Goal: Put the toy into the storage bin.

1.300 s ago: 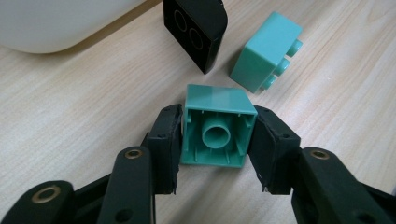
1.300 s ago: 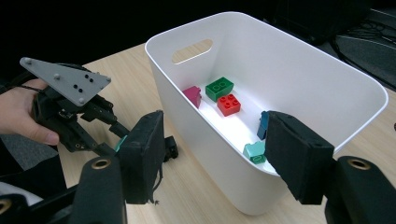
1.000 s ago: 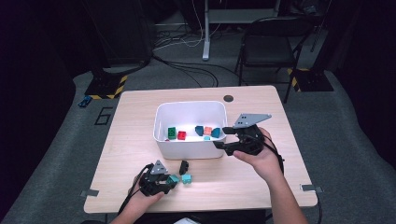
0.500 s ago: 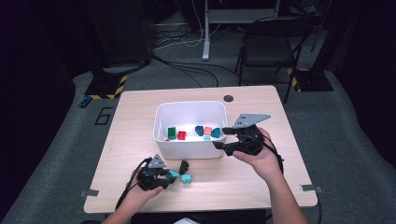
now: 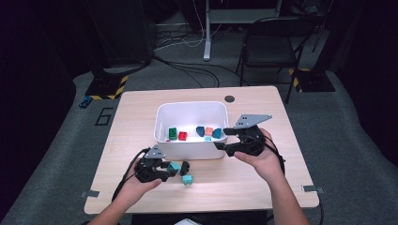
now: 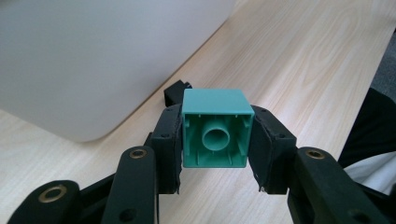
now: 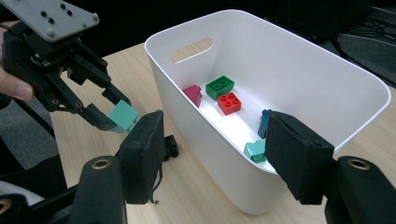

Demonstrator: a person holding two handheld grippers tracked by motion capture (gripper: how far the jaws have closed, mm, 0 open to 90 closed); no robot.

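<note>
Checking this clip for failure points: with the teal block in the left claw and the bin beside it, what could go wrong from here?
1. The left claw grips the teal block by two side faces alone; it might slip on the way up.
2. The white bin has a tall wall, which the block may clip.
3. The right claw straddles the bin's rim, risking a collision.

A lab-like room: dark walls, grey carpet (image 5: pixel 356 154), floor cables (image 5: pixel 187 70), hazard-striped stand feet (image 5: pixel 105 86).

The way forward from the left gripper (image 5: pixel 174 168) is blocked by the white bin's (image 5: pixel 190 151) near wall (a black brick (image 5: pixel 185 167) lies between); bare table (image 5: pixel 263 192) is left rightward.
</note>
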